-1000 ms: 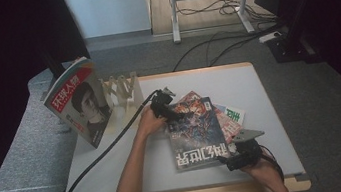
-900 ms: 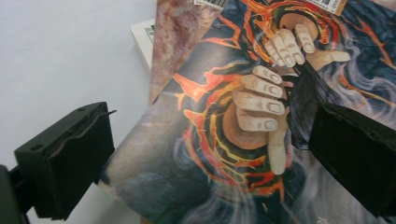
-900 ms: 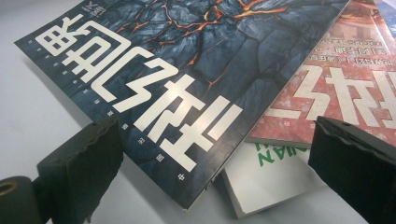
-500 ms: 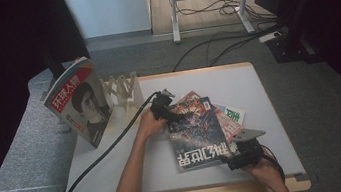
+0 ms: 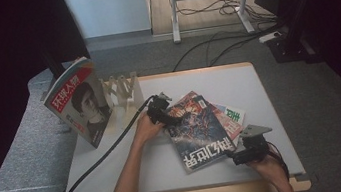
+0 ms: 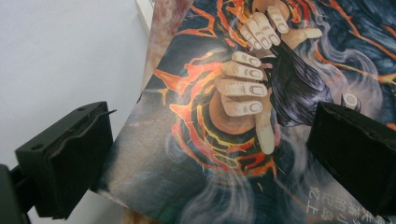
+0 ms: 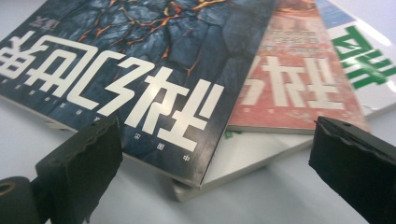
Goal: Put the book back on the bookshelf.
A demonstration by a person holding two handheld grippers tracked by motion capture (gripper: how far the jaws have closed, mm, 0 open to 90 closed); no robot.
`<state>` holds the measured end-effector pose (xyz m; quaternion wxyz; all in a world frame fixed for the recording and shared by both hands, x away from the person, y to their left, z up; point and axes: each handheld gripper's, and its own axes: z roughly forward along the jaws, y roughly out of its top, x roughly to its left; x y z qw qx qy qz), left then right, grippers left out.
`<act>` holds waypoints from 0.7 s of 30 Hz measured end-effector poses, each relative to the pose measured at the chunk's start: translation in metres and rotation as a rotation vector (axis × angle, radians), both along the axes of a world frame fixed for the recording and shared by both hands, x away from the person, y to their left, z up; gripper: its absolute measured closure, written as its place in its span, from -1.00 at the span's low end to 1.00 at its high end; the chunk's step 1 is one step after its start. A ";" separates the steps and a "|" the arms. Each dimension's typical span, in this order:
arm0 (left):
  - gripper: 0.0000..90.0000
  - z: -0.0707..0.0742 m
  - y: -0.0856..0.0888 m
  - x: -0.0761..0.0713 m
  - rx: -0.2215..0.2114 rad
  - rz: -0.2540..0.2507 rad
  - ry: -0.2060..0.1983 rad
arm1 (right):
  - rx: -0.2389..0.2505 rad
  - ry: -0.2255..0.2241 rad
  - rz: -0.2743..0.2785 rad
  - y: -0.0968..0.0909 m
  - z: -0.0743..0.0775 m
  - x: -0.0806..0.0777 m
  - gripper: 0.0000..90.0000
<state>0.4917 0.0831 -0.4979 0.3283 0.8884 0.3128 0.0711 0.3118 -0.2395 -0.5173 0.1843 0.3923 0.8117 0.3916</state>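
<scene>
A dark magazine (image 5: 195,128) with fiery cover art tops a fanned stack on the white table (image 5: 237,79). Under it lie a red magazine (image 5: 217,112) and a white-and-green one (image 5: 234,116). My left gripper (image 5: 163,113) sits at the dark cover's far left corner. Its jaws are open, one over the table and one over the cover (image 6: 210,140). My right gripper (image 5: 241,155) is at the stack's near right corner, open and low over the table. The dark magazine's corner (image 7: 187,140) and the red magazine (image 7: 289,88) lie just beyond its jaws.
Another magazine (image 5: 79,106) with a portrait cover stands upright at the table's left edge, against a wooden rack (image 5: 121,89). A black cable (image 5: 101,153) trails from the left gripper across the table's near left. Grey floor surrounds the table.
Almost nothing differs. The left gripper has edged slightly right at the dark cover's corner, and the right gripper has shifted a little at the near right corner.
</scene>
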 end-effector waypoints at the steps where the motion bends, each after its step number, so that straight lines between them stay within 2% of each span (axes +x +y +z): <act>1: -1.00 0.000 0.001 -0.001 0.000 0.004 0.001 | -0.001 -0.002 -0.005 -0.001 0.000 0.001 -0.95; 12: -1.00 -0.001 0.010 -0.015 -0.011 0.026 0.007 | -0.006 -0.013 -0.064 -0.013 0.002 0.008 -0.94; 21: -1.00 -0.001 0.017 -0.027 -0.010 0.037 0.016 | -0.015 -0.002 -0.104 -0.022 0.004 0.020 -0.93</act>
